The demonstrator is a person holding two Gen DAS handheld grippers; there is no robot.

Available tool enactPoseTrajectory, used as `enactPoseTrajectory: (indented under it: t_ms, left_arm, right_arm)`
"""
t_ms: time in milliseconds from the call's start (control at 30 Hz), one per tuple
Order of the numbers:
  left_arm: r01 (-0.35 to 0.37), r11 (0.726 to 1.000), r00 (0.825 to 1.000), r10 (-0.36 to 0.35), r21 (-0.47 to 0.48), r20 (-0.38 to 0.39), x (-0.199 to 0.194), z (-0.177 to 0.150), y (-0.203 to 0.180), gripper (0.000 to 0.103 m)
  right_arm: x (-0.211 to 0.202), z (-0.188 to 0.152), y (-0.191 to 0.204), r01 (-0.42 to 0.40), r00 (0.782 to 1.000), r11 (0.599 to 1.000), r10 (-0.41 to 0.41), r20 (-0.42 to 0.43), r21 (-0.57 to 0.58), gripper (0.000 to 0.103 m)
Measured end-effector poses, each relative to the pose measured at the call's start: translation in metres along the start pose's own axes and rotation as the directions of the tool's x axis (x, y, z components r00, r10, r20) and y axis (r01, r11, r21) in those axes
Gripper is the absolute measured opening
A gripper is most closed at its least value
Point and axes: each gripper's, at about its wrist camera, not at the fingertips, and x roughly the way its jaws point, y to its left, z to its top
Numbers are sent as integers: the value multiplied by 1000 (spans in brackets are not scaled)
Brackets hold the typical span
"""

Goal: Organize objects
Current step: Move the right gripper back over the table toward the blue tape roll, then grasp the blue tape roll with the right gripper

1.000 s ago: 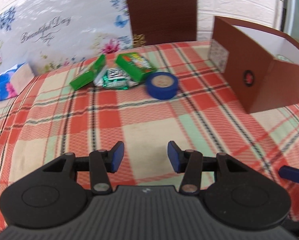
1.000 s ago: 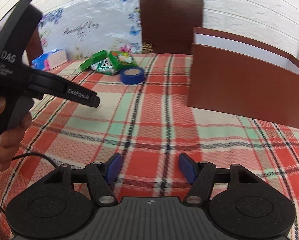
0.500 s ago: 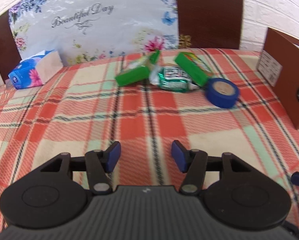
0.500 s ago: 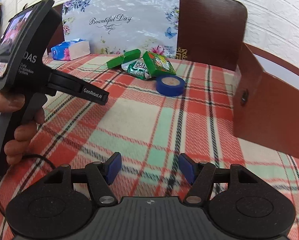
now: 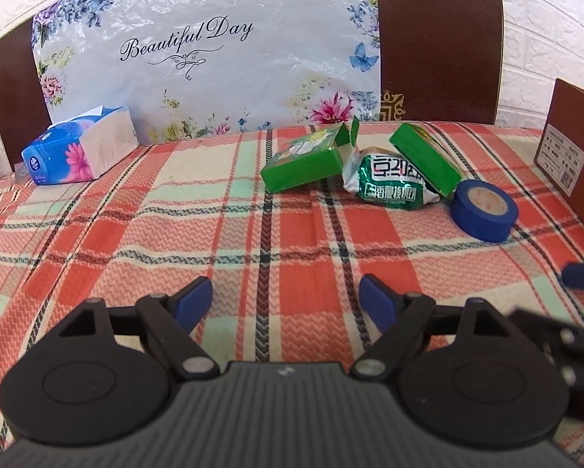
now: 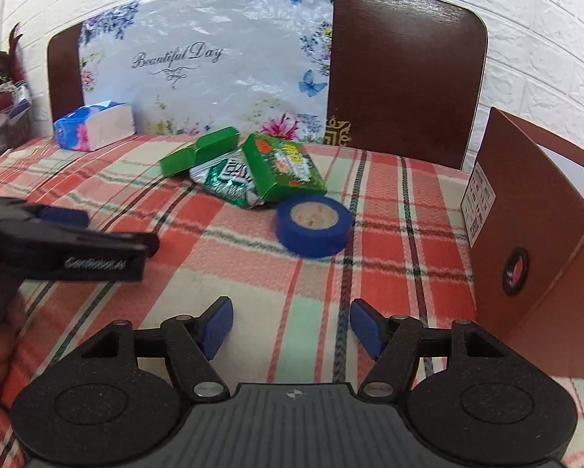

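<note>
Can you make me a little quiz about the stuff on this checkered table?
1. True or false: the blue tape roll lies flat on the plaid tablecloth, nearer the brown box than the tissue pack is.
2. What lies between the two green cartons, the left green carton and the right green carton?
A. a spoon
B. a shiny green snack packet
C. a cup
3. Fill in: the left gripper and the right gripper are both ____ and hold nothing.

Key: 1 true; 2 B; 3 open.
</note>
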Motion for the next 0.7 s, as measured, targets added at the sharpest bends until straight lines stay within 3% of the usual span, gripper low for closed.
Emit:
enactPoseTrajectory:
  t_ms: [467,533,633,700]
  left_arm:
    - [1,1000,1000,-1,-2,7,1,-3,0,86]
    - [1,1000,1000,-1,-4,8,0,-3,0,86]
    - [1,1000,1000,-1,-4,8,1,-3,0,87]
    - [1,1000,1000,-1,-4,8,2,-3,0,87]
  right_arm:
    - [49,33,-7,38,999,999,-38,11,-13,69]
    - [57,40,-6,38,999,999,-38,13,-22,67]
    - [61,43,-7,14,1000,1000,-14,2,-13,57]
    - [56,39,-7,9,1000,1000,-9,4,-14,56]
